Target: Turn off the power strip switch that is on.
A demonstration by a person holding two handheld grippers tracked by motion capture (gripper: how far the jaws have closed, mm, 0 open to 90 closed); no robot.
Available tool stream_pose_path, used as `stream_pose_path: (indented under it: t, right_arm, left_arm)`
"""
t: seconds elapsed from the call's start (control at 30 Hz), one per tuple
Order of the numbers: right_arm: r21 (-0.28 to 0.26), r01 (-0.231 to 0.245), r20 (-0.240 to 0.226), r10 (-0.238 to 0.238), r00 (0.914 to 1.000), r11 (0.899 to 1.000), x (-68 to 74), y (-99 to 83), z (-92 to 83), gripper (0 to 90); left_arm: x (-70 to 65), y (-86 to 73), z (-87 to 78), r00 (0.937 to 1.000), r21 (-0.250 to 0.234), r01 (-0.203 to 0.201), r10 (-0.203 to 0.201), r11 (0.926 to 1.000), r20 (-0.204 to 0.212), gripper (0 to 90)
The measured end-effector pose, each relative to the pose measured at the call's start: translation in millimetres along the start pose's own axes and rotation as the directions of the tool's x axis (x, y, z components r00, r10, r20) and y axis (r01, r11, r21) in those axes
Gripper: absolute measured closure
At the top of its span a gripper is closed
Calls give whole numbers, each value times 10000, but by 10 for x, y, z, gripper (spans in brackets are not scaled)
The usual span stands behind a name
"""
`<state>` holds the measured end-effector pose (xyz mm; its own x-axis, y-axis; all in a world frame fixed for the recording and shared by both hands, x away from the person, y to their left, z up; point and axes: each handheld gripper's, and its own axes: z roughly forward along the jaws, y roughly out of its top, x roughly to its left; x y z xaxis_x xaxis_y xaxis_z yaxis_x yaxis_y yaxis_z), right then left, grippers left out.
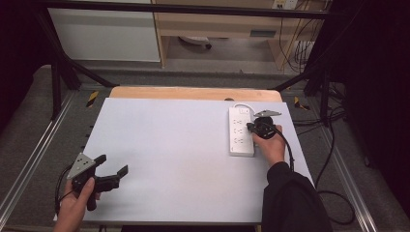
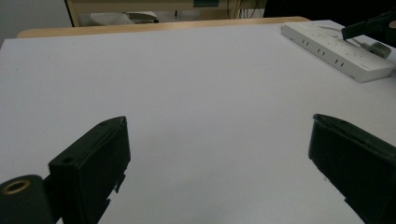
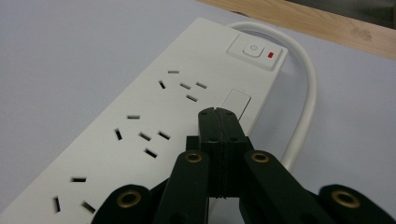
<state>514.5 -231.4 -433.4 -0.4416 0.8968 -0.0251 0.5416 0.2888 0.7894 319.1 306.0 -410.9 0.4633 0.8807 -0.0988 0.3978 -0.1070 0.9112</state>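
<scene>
High view: white power strip (image 1: pixel 241 131) lying near the right edge of the white tabletop (image 1: pixel 169 154), cord looping off its far end. Right gripper (image 1: pixel 250 127) poised over the strip's right side, left gripper (image 1: pixel 112 170) well apart at the near left corner, jaws spread, empty.

Left gripper view: two black jaws wide apart over bare table, nothing between them; power strip far off at upper right. No help available from this side if the strip slides.

Right gripper view: jaws clenched tight together, tips meeting, grasping nothing, pointed at the far end of the strip just short of the power switch (image 3: pixel 252 50) with its red indicator (image 3: pixel 271 56). Likely a press on that switch. Risks: closed tips landing on the blank panel (image 3: pixel 236 104) beside the sockets instead of the button; an off-centre push skidding the unheld strip toward the table edge; tips snagging the white cord (image 3: pixel 306 88).
</scene>
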Motion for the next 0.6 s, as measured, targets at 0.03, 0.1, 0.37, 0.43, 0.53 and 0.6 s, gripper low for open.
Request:
stream_pose_path:
  t: [0.03,0.1,0.37,0.43,0.53,0.6]
  right_arm:
    - [-5,-8,-7,8,10000,10000,-1,-3,-1,900]
    - [-13,-39,-3,39,10000,10000,-4,-8,-5,900]
    - [-73,-45,20,45,10000,10000,-8,-22,-10,900]
    - [-88,-45,21,45,10000,10000,-6,-24,-11,900]
    - [-138,-106,35,107,9999,9998,-1,-31,-11,900]
    - [-168,-124,52,125,9999,9998,-3,-36,-11,900]
  left_arm:
    - [0,0,0,10000,-2,-2,2,10000,1,54]
    - [-1,0,-1,10000,3,-7,7,10000,-5,54]
    - [-2,0,-1,10000,6,-9,9,10000,-6,54]
    - [-5,-1,1,10000,-13,15,-15,10000,-5,54]
    - [-4,0,1,10000,7,-12,12,10000,-12,54]
    - [-4,0,1,10000,1,-4,4,10000,-1,54]
